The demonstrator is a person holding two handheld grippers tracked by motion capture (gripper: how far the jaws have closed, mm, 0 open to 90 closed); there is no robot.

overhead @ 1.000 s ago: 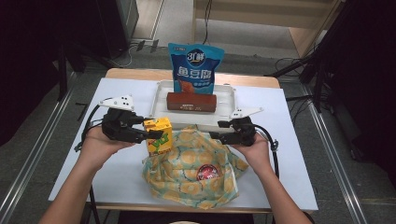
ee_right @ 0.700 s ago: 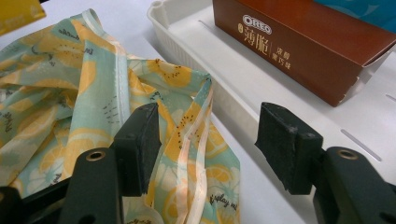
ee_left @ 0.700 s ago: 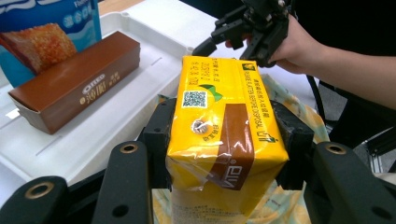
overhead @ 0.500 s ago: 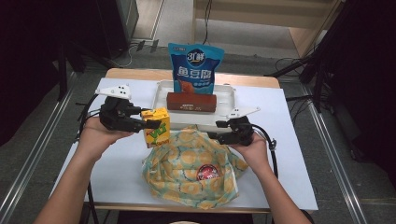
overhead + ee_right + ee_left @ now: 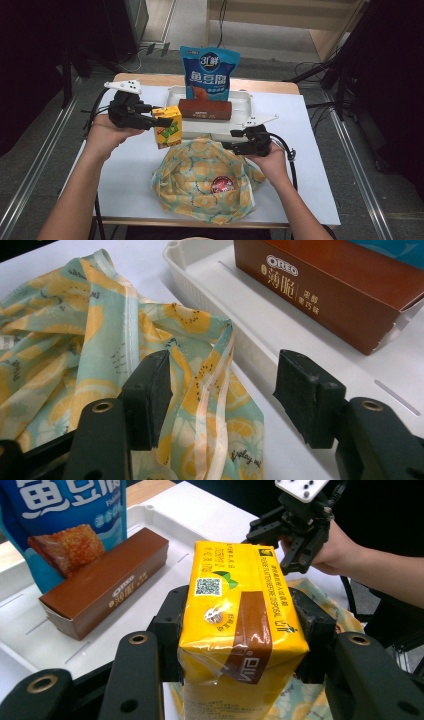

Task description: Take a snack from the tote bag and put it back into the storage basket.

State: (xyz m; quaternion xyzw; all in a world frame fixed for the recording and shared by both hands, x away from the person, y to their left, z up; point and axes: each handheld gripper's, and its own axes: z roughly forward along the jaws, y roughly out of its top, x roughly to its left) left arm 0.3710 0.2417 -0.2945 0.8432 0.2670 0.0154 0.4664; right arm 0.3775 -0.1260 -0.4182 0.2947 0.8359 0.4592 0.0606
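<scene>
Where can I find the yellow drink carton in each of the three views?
High view: yellow drink carton left of centre, in the left gripper.
Left gripper view: carton fills the centre, between the jaws.
Right gripper view: not in it.
Shared landmark: brown Oreo box.

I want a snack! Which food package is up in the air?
The yellow drink carton, clamped in the left gripper. The brown biscuit box and blue pouch sit in the white tray.

The brown box (image 5: 205, 109) and blue pouch (image 5: 209, 72) block the tray's (image 5: 242, 106) back; its front strip lies bare.
</scene>
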